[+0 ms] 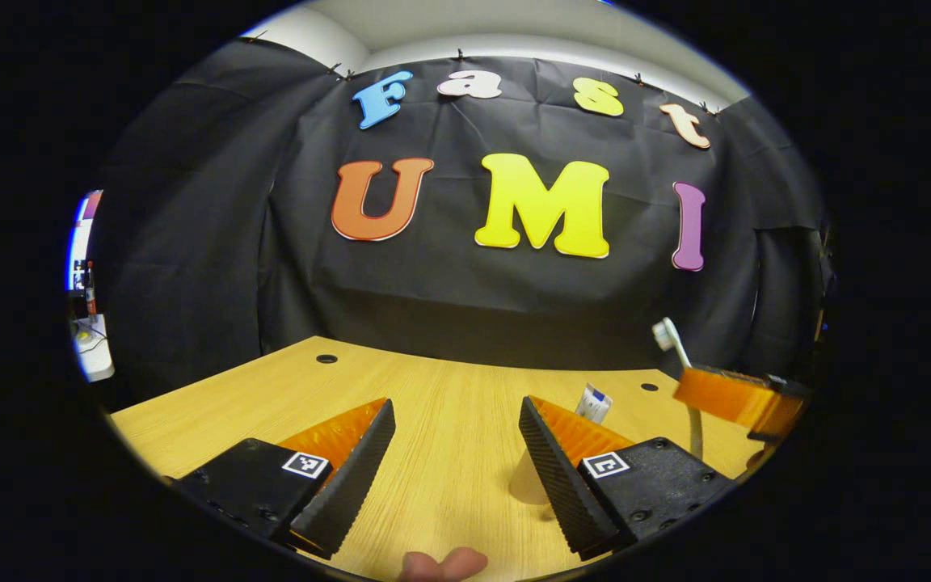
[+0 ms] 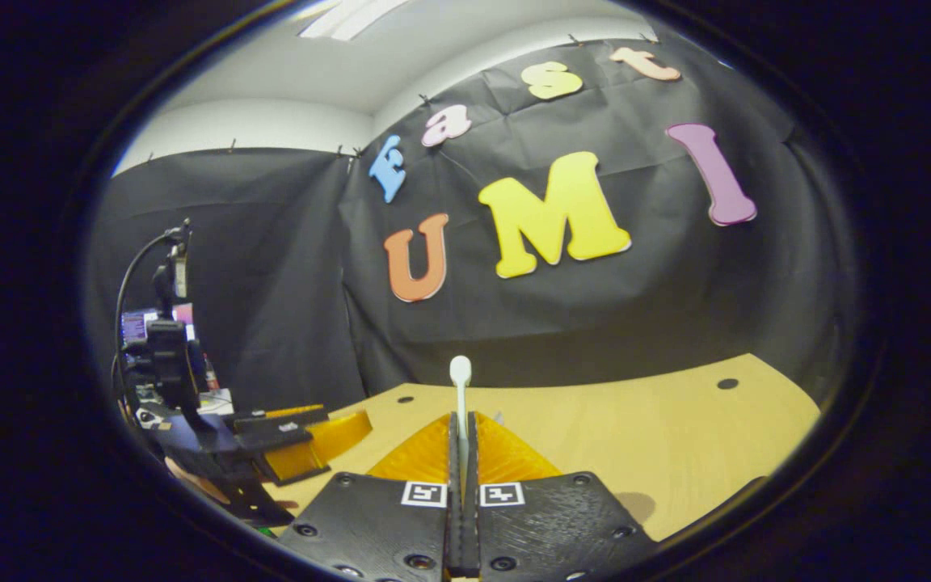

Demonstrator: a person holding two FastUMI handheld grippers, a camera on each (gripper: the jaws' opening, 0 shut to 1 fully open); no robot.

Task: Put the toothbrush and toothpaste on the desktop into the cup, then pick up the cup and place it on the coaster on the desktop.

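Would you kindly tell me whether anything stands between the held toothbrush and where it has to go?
Nothing visible does. The right gripper holds the toothbrush upright beside the toothpaste, with bare desk between them. Whatever the toothpaste stands in is hidden behind a finger of the left gripper.

Light comes from overhead, with a bright ceiling panel (image 2: 344, 20) blown out at the top of the right gripper view. The table (image 1: 449, 436) is evenly lit and warm, with soft shadows beneath the left tool (image 1: 456, 440). The dark wall cloth (image 2: 271, 267) soaks up the light. Both views bend hard toward their rims, and edge detail smears and dims.
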